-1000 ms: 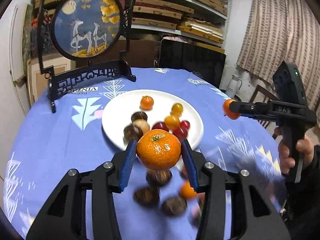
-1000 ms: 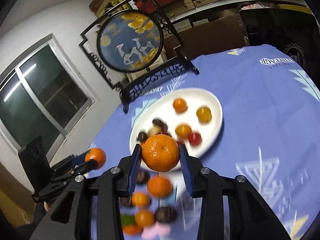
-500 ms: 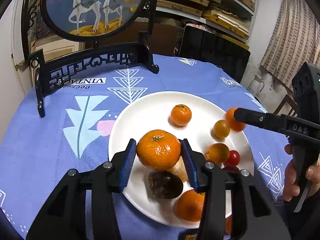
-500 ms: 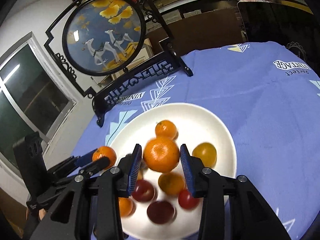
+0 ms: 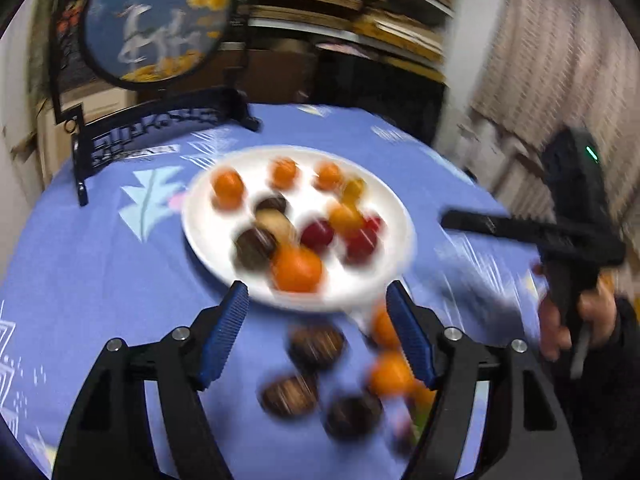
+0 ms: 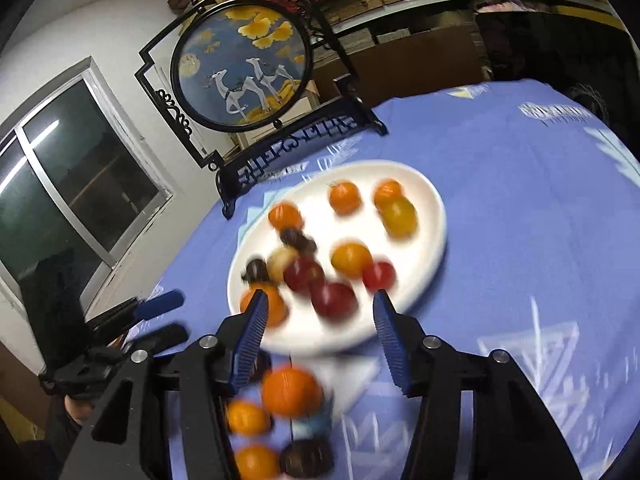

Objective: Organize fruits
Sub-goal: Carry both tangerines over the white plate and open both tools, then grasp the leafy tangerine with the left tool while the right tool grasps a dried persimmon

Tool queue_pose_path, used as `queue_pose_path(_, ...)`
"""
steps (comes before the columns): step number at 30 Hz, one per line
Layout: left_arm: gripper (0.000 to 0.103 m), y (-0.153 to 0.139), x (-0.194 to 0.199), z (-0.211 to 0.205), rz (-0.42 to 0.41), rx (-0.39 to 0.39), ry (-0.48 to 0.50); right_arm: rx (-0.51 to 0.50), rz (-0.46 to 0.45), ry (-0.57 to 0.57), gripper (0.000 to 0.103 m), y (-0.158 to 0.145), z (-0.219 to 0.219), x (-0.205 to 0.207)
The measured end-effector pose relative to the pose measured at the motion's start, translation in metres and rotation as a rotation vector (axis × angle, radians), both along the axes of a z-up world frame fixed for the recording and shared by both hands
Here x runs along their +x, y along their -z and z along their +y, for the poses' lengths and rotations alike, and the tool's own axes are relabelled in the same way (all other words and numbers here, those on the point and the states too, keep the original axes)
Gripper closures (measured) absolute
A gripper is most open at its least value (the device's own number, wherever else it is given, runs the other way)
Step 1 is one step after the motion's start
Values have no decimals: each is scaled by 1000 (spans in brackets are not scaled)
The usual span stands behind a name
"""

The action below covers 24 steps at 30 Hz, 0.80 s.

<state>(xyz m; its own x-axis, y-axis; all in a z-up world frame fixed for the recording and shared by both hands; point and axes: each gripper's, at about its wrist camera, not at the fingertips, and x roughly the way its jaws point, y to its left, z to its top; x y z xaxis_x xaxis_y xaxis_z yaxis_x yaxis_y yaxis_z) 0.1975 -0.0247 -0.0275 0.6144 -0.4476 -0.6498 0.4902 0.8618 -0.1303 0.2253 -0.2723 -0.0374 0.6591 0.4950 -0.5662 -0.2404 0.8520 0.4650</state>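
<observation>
While both views are motion-blurred, the blue-clothed tabletop (image 5: 100, 280) carries a white plate (image 5: 208, 236), its long axis running left-right in the left wrist view. On it lie mandarins (image 6: 344, 197), red tomatoes (image 6: 334, 300) and dark chestnuts (image 5: 256, 245); more fruit (image 6: 291, 391) lies on the cloth near the plate's front rim. Left gripper (image 5: 316, 336) and right gripper (image 6: 320, 340): fingers spread apart, holding nothing.
</observation>
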Motion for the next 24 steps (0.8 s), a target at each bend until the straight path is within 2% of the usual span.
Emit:
queue_pose_path(5,35,19,-73,-17,-37,102,84,16,-5,66,48,25,-24,-51)
queue_pose_path(8,52,34,-99,-29,-1,103,115,22,17,72,48,39,-29,-65)
queue_pose_path(9,53,38,-105,-31,1,96,115,24,27,69,48,43,-29,-68)
queue_pose_path(12,53,48,-113,-43,6,105,112,13,14,49,47,43,-26,-76)
queue_pose_path(15,53,56,-109,-55,-20,140,63,2,18,34,48,44,-22,-79)
queue_pose_path(19,54,72,-85,-56,85,123,23,-3,16,-6,47,45,-18,-82)
queue_pose_path(20,54,69,-88,-55,66,116,24,-14,21,-20,47,46,-15,-82)
queue_pose_path(21,62,68,-91,-54,54,113,31,-25,20,-28,47,46,-13,-83)
queue_pose_path(24,63,65,-94,-41,71,54,7,-79,16,-69,47,46,0,-85)
